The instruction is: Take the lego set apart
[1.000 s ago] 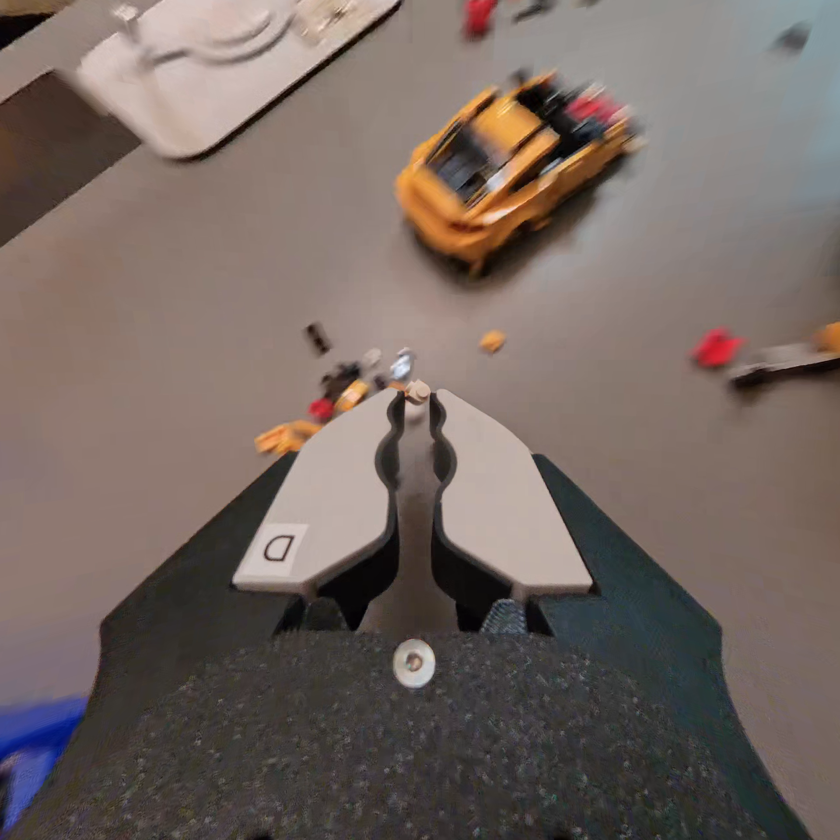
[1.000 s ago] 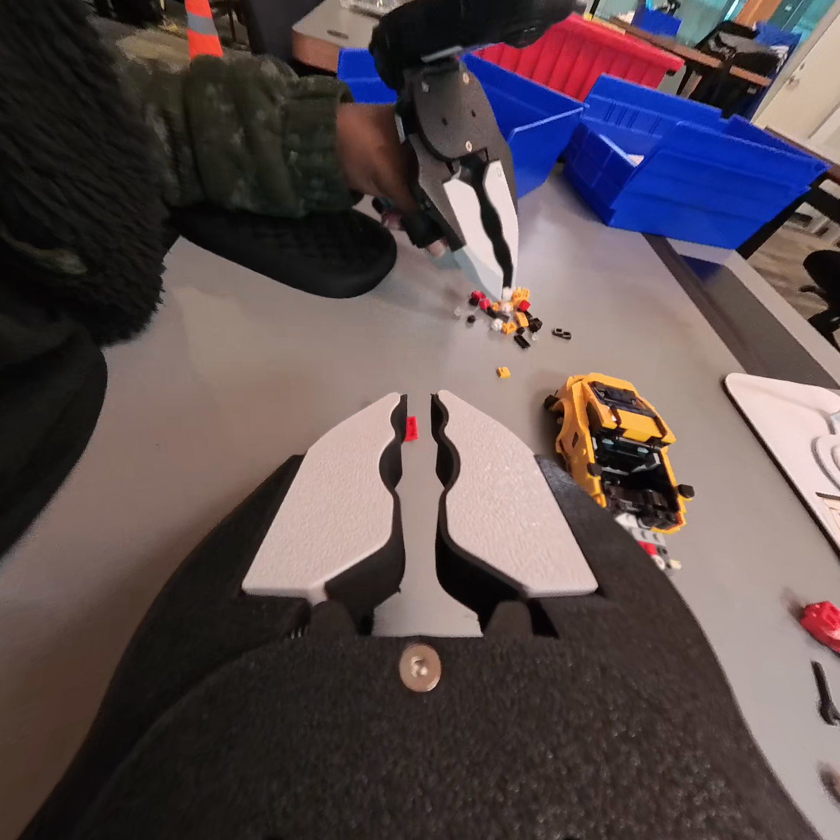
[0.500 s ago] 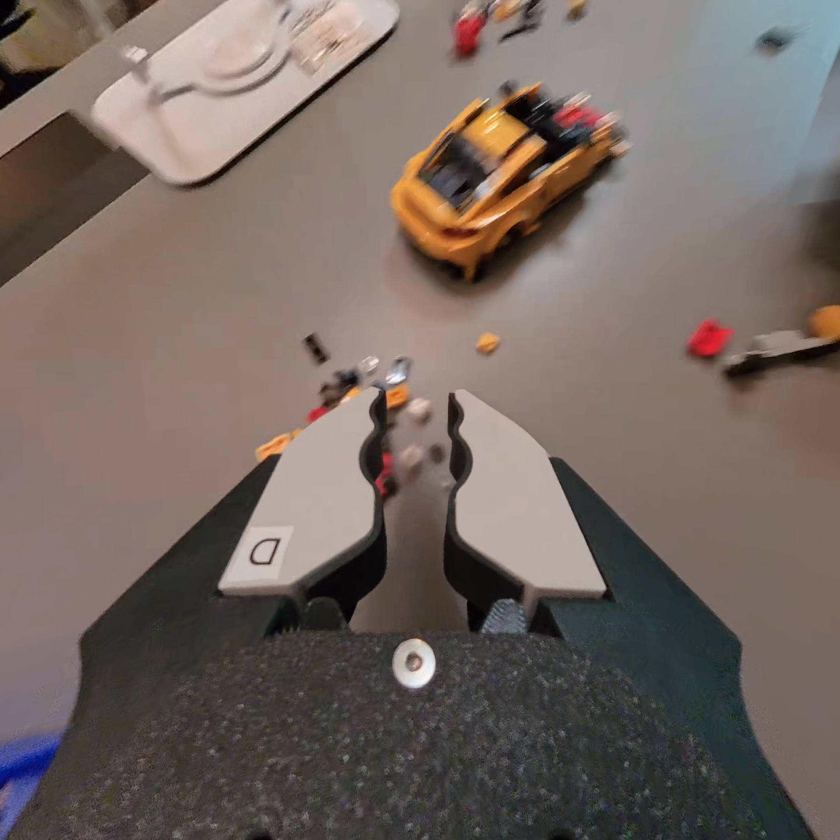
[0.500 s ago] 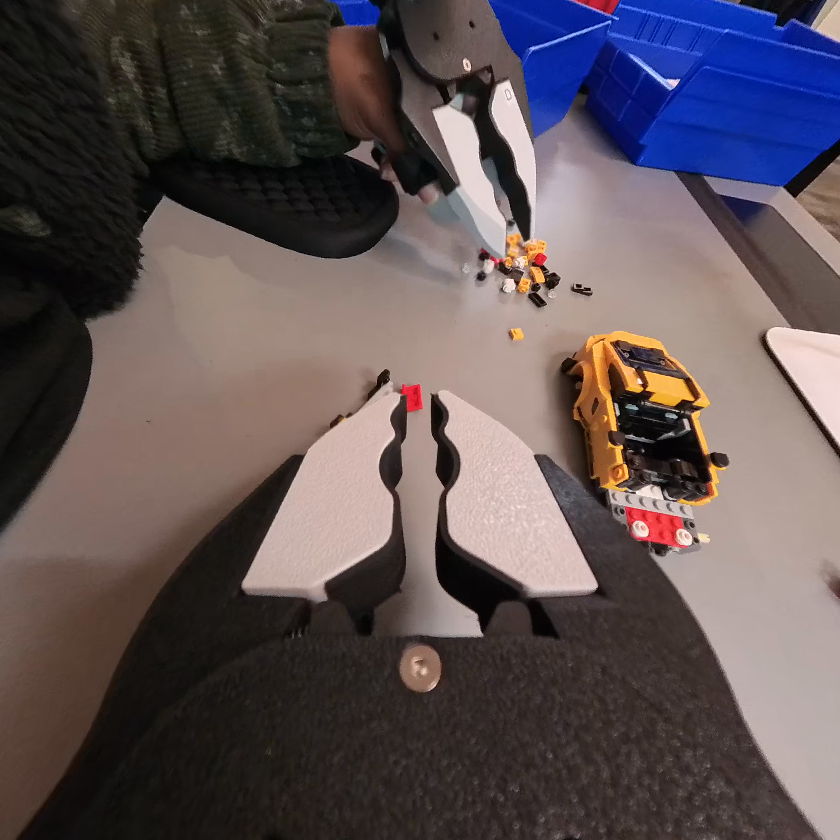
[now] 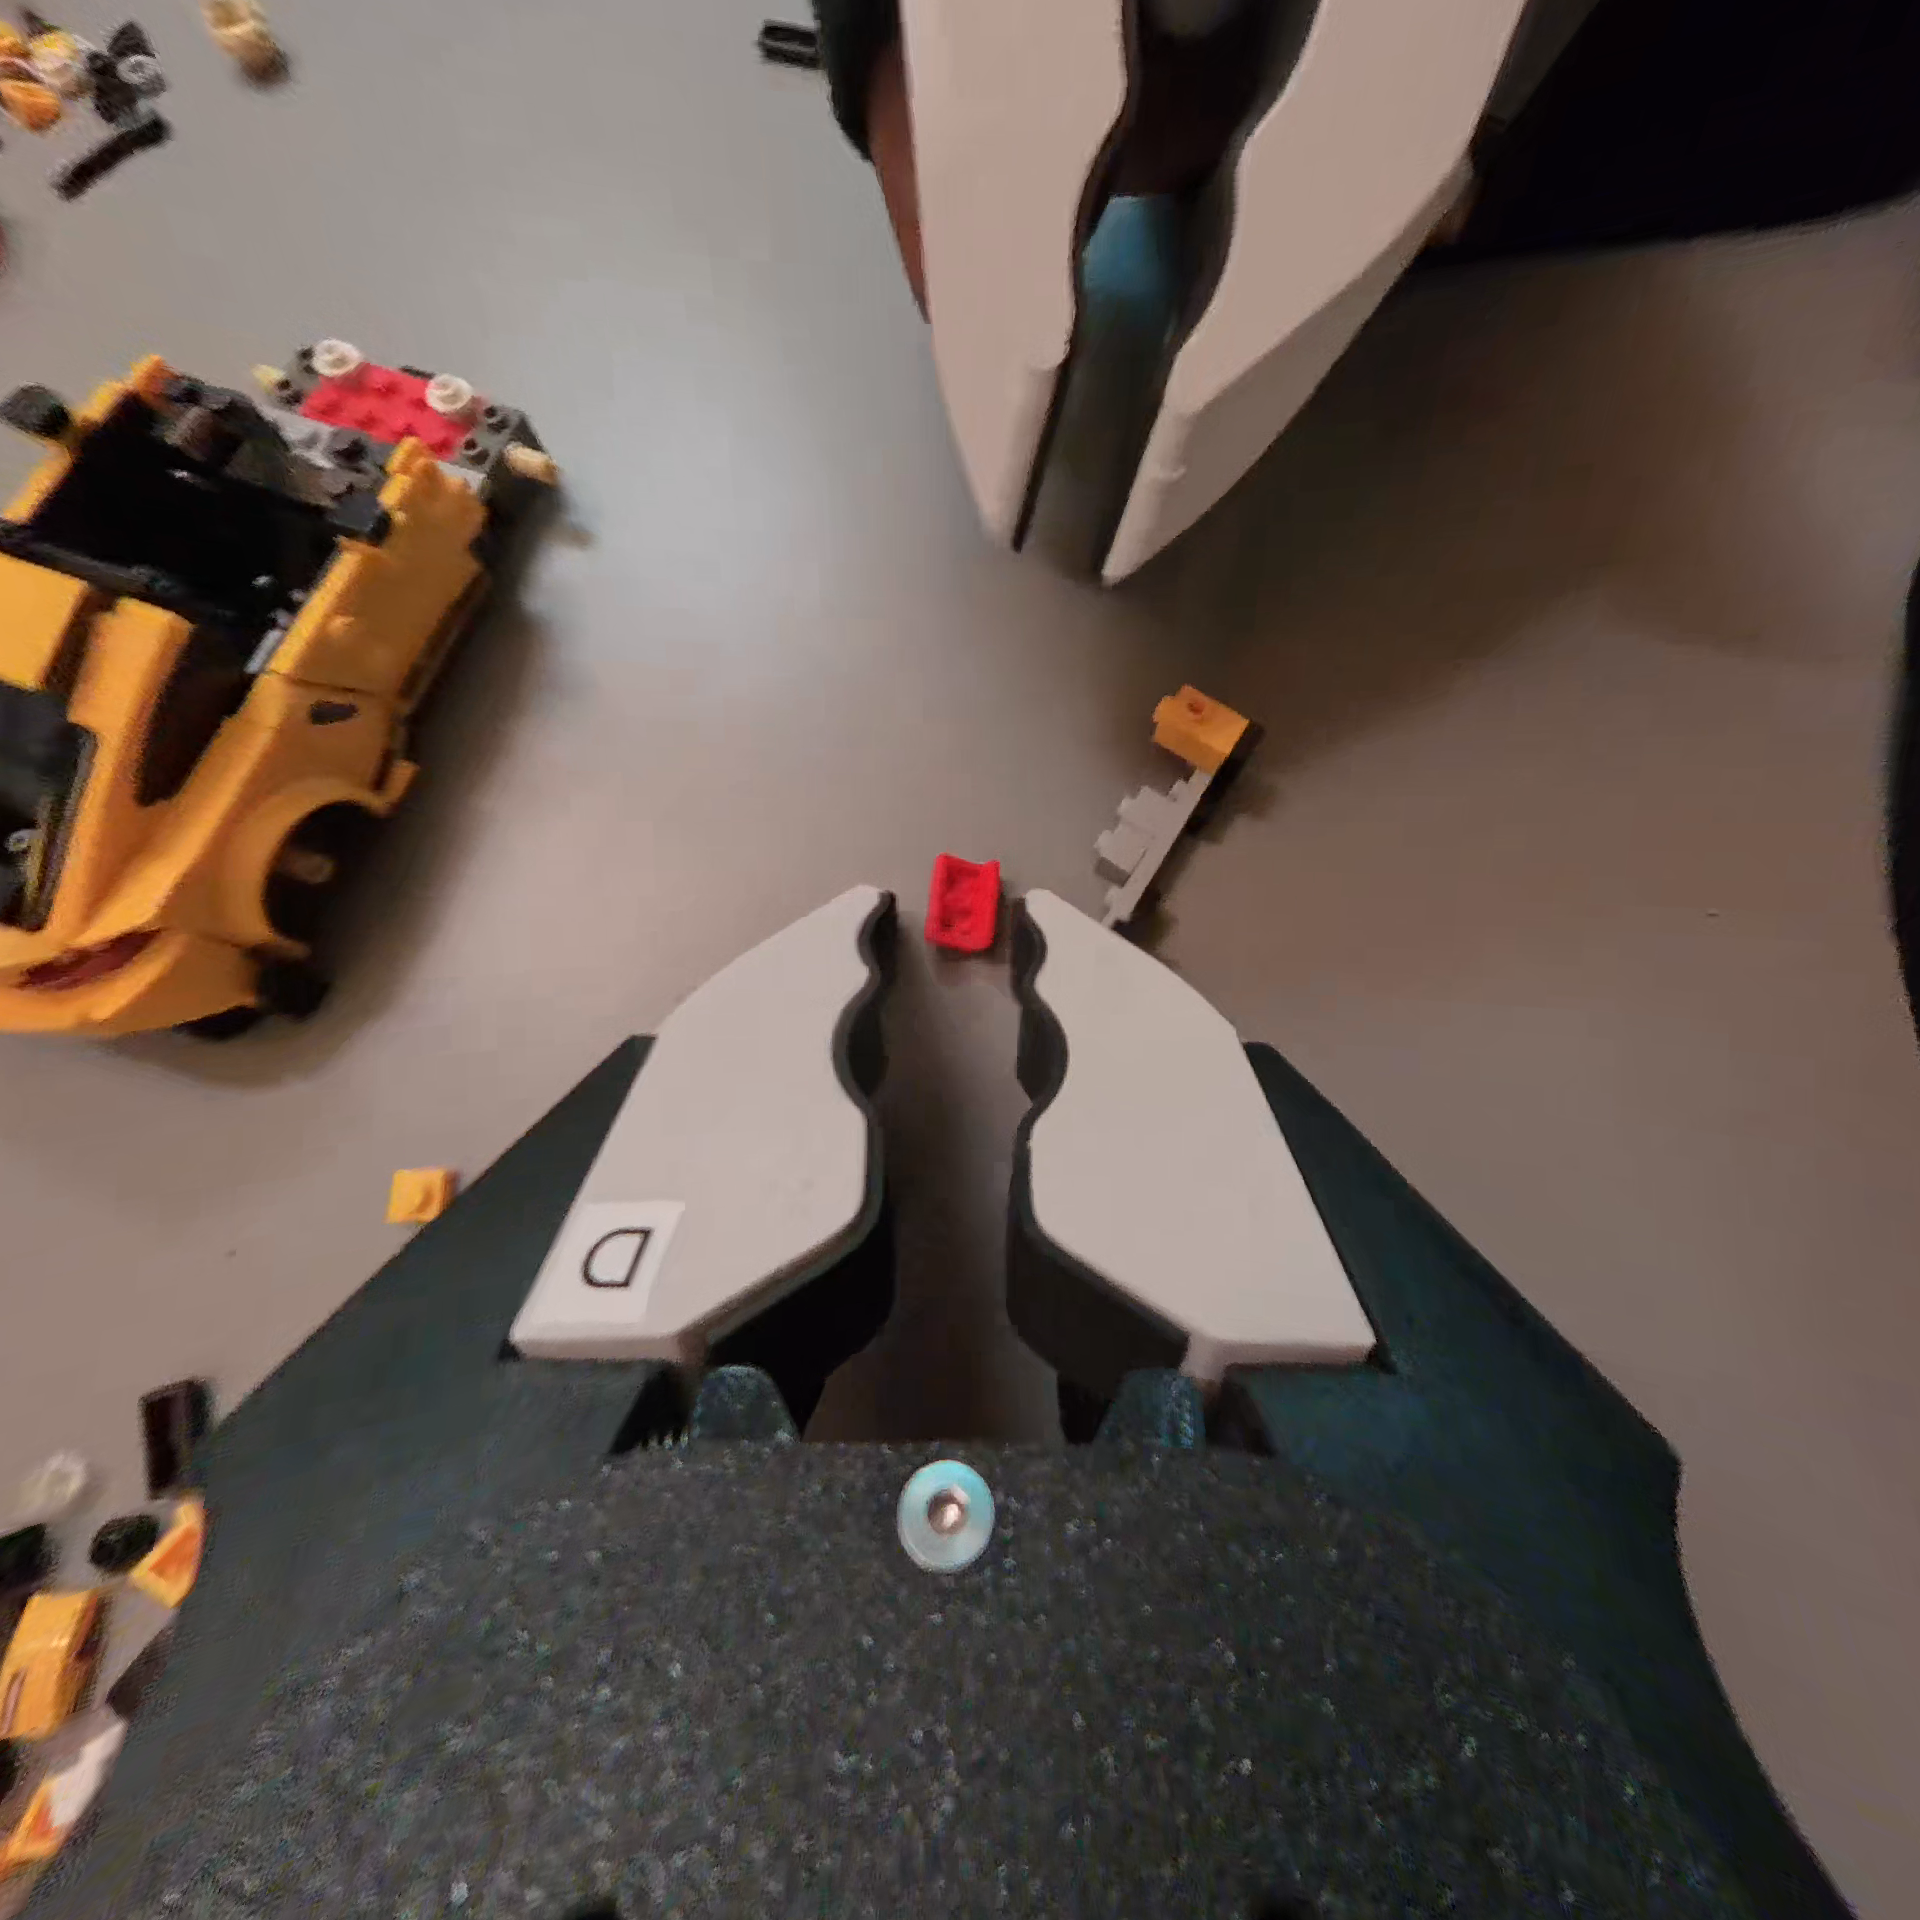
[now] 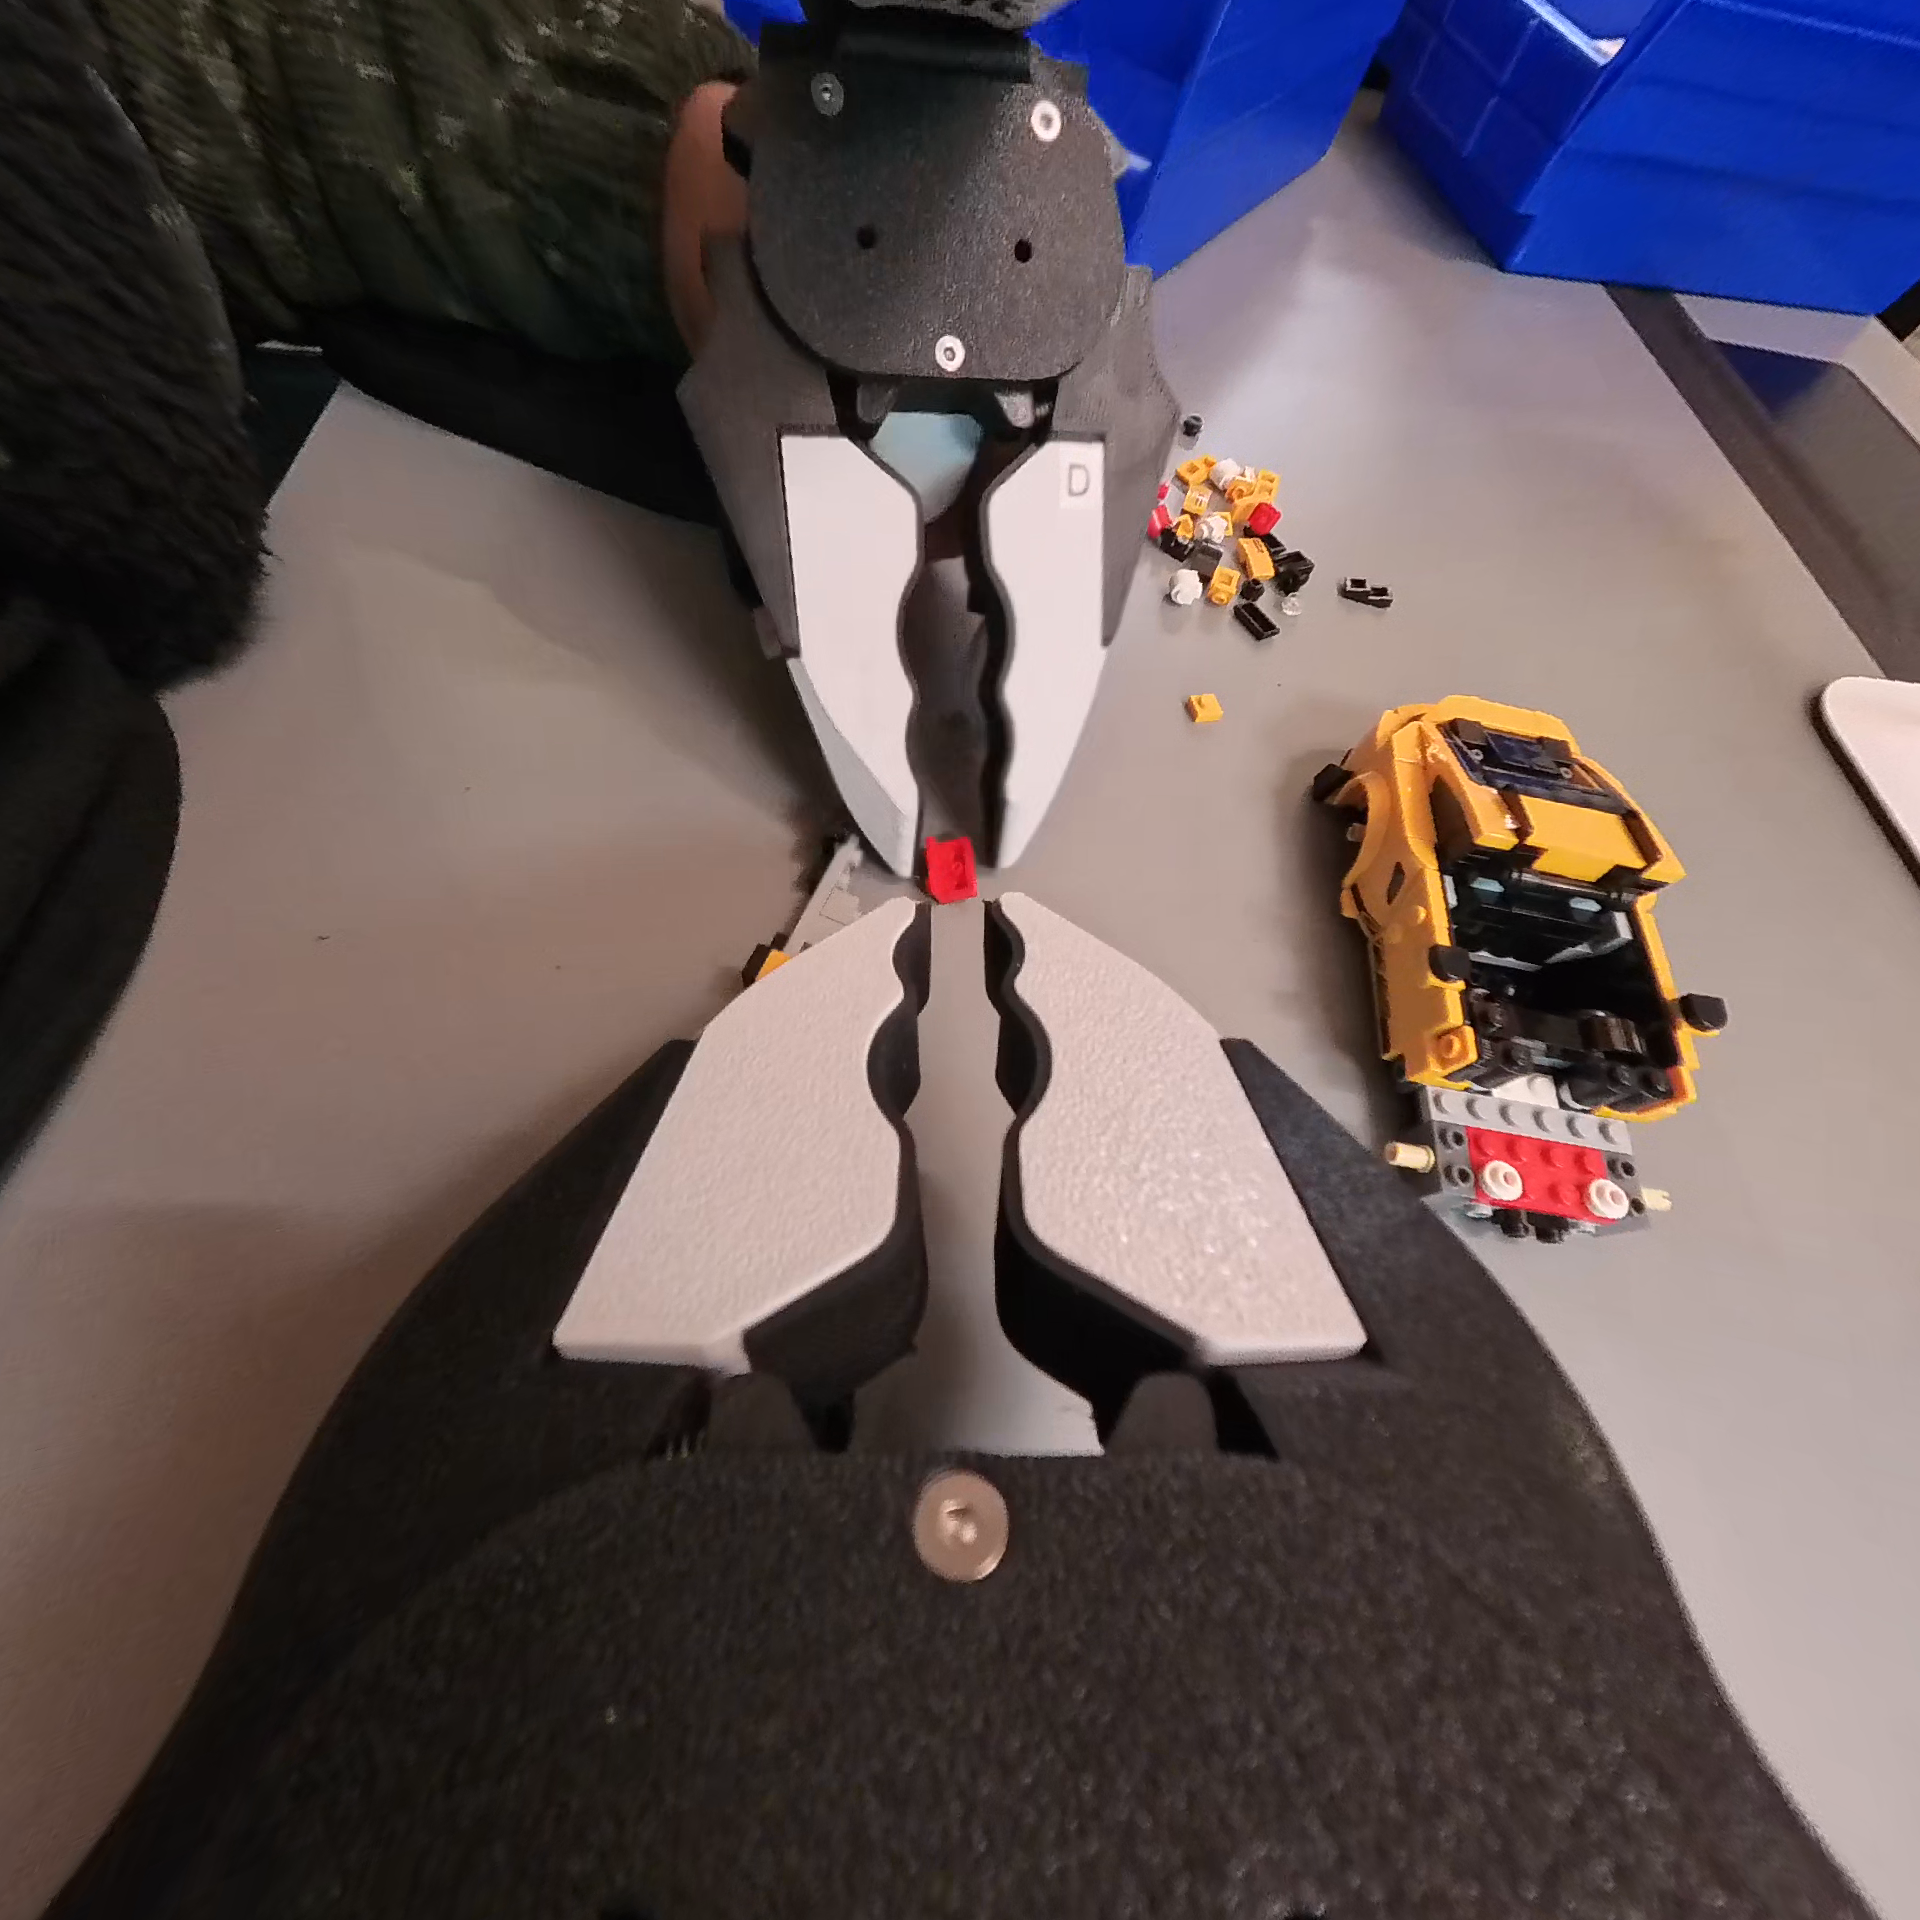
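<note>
A: Grey worktop (image 6: pixel 499 748), blue bins (image 6: pixel 1662 156) behind. Yellow lego car (image 6: pixel 1507 935) sits apart, loose bricks (image 6: pixel 1231 540) scattered.

B: Left gripper (image 5: pixel 951 909) and right gripper (image 6: pixel 951 906) face off, jaws narrowly parted, red brick (image 5: pixel 964 902) between the tips, ungripped.

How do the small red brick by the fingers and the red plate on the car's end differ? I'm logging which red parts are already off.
The small red brick lies loose on the grey table between the two grippers; the red plate is still attached, on grey plates at the yellow car's end. The brick is much smaller than the plate. The plate carries two white round pieces; the brick carries nothing. Both are red and studded.
</note>
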The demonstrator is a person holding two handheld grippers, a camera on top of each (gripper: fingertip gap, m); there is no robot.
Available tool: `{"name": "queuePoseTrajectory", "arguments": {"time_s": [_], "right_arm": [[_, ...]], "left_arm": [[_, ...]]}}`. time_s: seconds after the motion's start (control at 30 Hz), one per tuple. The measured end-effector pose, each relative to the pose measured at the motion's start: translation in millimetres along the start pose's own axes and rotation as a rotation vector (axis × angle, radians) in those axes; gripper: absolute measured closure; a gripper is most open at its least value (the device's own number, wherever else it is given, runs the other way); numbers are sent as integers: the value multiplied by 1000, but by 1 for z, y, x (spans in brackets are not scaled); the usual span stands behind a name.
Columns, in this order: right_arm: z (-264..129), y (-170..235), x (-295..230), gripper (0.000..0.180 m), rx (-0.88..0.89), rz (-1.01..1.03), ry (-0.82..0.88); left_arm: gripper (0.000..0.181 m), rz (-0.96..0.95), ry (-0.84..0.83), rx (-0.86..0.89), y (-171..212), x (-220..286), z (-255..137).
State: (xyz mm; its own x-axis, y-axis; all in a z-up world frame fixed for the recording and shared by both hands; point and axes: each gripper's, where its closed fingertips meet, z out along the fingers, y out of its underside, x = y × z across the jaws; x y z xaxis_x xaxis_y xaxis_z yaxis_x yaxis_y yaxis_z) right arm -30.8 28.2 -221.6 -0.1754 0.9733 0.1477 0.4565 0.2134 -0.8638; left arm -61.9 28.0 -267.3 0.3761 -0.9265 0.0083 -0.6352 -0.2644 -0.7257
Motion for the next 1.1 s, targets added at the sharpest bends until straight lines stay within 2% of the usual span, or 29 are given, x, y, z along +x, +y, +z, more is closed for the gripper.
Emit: {"name": "queuePoseTrajectory", "arguments": {"time_s": [0.03, 0.13, 0.2, 0.27, 0.4, 0.5, 0.63, 0.7, 0.8, 0.93, 1.1], "right_arm": [[0, 0, 1, 170, -1, 3, 2], [-2, -1, 9, 171, 6, 23, 47], [-8, -3, 23, 171, 26, 54, 115], [-17, -5, 42, 171, 58, 92, 216], [-45, -10, 83, 173, 170, 228, 423], [-66, -8, 105, 179, 235, 315, 535], [-85, -5, 121, 180, 267, 346, 648], [-88, -4, 124, 180, 272, 353, 669], [-88, -1, 125, 180, 268, 366, 669], [-86, -1, 124, 180, 259, 362, 657], [-83, 1, 122, 180, 256, 368, 632]], "left_arm": [[168, 5, 10, -11, 1, 2, 1], [168, 29, -60, -29, 1, -6, -3], [168, 0, -78, 42, -10, -10, -15], [168, -26, -173, 116, -19, -25, -36], [168, -120, -451, 341, -33, -63, -111], [168, -212, -707, 485, -21, -87, -184], [168, -431, -1069, 482, 43, -111, -280], [168, -551, -1144, 477, 74, -115, -307], [168, -703, -1136, 391, 112, -118, -310], [166, -822, -1129, 253, 151, -121, -295], [139, -858, -1134, 215, 162, -127, -283]]}}
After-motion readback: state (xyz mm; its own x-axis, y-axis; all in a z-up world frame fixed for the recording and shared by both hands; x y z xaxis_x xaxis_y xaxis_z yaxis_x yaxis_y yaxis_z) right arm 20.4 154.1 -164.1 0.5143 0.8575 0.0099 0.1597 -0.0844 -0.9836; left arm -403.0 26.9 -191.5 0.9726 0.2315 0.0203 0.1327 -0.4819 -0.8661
